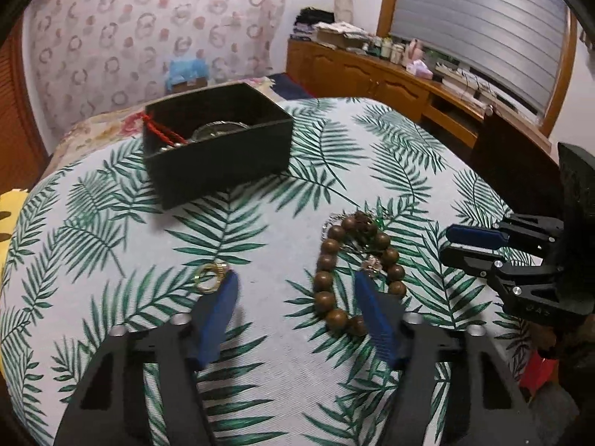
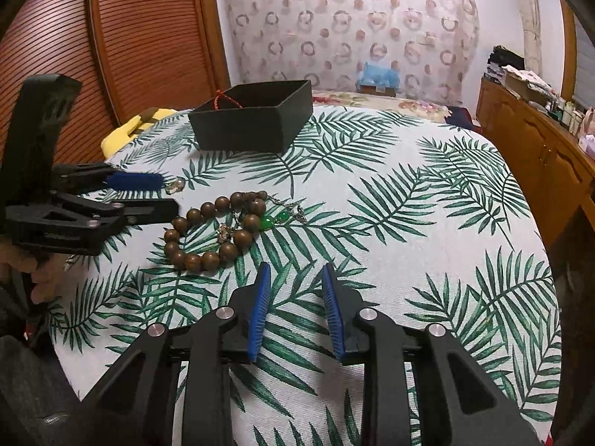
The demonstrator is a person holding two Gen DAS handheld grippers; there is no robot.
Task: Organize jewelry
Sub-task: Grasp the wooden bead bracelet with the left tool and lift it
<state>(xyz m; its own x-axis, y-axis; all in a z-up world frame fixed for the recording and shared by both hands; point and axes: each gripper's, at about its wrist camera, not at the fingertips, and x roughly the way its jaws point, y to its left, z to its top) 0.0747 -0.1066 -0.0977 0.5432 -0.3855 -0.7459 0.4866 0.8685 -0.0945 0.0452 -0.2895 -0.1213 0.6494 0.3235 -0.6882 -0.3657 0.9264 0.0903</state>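
A brown wooden bead bracelet (image 1: 331,278) (image 2: 208,230) lies on the leaf-print cloth, tangled with a silver chain and green pendant (image 2: 273,221). A gold ring (image 1: 209,278) lies just by my left finger tip. A black open box (image 1: 219,148) (image 2: 256,119) at the back holds a red cord (image 1: 158,130) and metal pieces. My left gripper (image 1: 295,284) (image 2: 167,195) is open and empty, low over the cloth, between the ring and the bracelet. My right gripper (image 2: 295,273) (image 1: 448,243) is open and empty, just short of the bracelet.
The cloth-covered table (image 2: 409,223) drops away at rounded edges. A wooden cabinet with clutter (image 1: 390,74) runs along the right wall. A slatted wooden door (image 2: 111,37) stands at the left. A yellow object (image 2: 126,126) lies beyond the table's left edge.
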